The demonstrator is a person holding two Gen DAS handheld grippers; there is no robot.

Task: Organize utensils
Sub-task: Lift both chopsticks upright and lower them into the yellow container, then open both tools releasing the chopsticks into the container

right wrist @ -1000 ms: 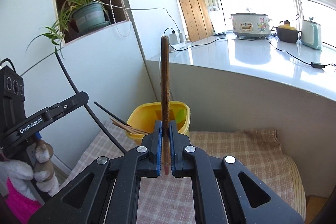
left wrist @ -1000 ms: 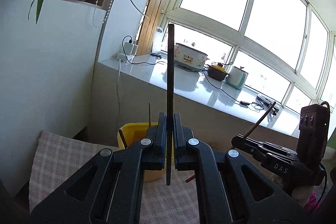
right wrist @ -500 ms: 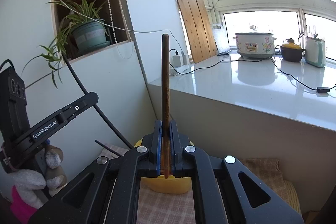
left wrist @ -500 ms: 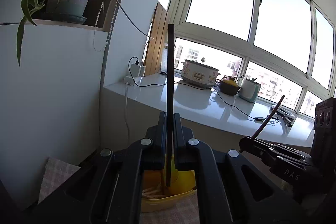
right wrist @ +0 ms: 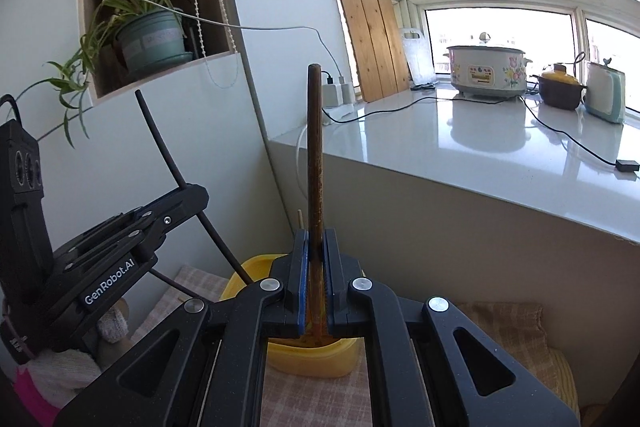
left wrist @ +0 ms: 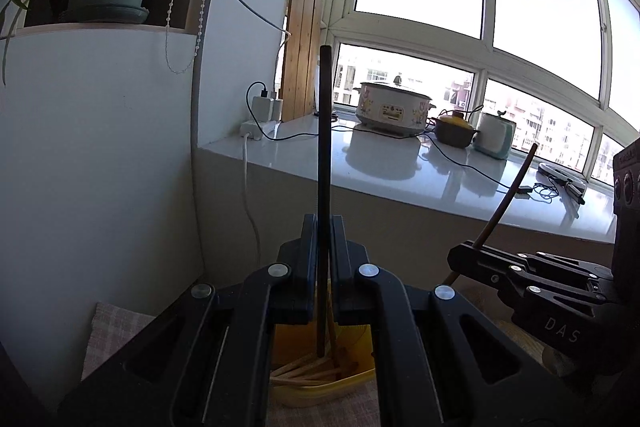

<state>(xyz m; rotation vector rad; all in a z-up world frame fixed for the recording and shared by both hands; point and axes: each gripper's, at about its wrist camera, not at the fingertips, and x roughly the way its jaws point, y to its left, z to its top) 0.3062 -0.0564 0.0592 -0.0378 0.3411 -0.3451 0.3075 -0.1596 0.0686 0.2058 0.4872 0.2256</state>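
A black chopstick (left wrist: 323,163) is standing upright, pinched between the jaws of the left tool (left wrist: 322,263), with its lower tip hanging over a yellow tub (left wrist: 344,377). Several pale wooden chopsticks (left wrist: 308,367) are lying fanned inside that tub. In the right wrist view the same black chopstick (right wrist: 160,143) is slanting through the left tool (right wrist: 196,193), its lower end reaching down to the rim of the yellow tub (right wrist: 316,357).

A brown chopstick (right wrist: 314,163) is standing upright in the right tool (right wrist: 315,275), whose jaws are closing on it with blue pads against its sides; its lower end is sitting above the tub's opening. From the left wrist view the brown chopstick (left wrist: 506,199) is leaning out of the right tool (left wrist: 466,253), tip up and to the right.

The tub is resting on a checked cloth (right wrist: 508,323) in the corner where a white wall meets the side of a white desk (right wrist: 480,155). On the desk a flowered cooker (right wrist: 486,69), a small brown pot (right wrist: 560,93) with a yellow lid and a pale green kettle (right wrist: 606,91) are lining up under the window, with black cables trailing across the surface. A wooden board (right wrist: 372,31) is leaning in the corner beside a power strip (right wrist: 336,95). A potted plant (right wrist: 152,35) is sitting in a wall niche above the left tool.
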